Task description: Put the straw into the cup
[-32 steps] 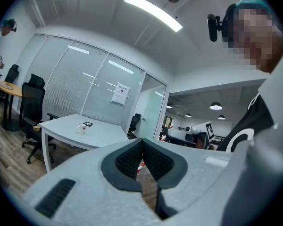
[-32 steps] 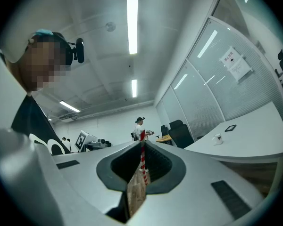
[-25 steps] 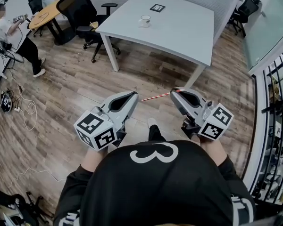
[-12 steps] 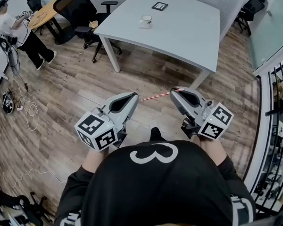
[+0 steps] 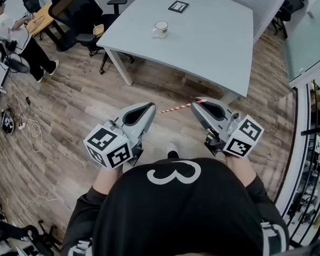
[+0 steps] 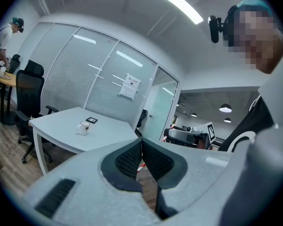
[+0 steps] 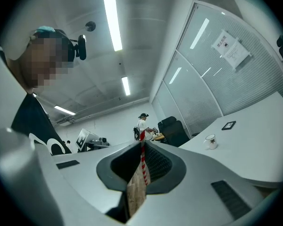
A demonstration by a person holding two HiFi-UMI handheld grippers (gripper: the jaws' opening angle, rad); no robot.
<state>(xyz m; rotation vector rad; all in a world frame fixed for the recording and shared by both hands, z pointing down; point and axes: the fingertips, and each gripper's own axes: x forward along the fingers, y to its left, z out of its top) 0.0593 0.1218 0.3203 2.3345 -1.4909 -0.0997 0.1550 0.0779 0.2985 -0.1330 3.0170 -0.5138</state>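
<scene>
I see open floor up to the near edge of the table; on top stand only a cup and a card beyond it, while chairs crowd the left side.

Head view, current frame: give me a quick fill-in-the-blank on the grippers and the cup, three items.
1. The right gripper is shut on a red-and-white striped ____.
2. The left gripper has its jaws together and holds ____.
3. The cup stands upright on the pale ____, well ahead of both grippers.
Missing words: straw; nothing; table.
</scene>
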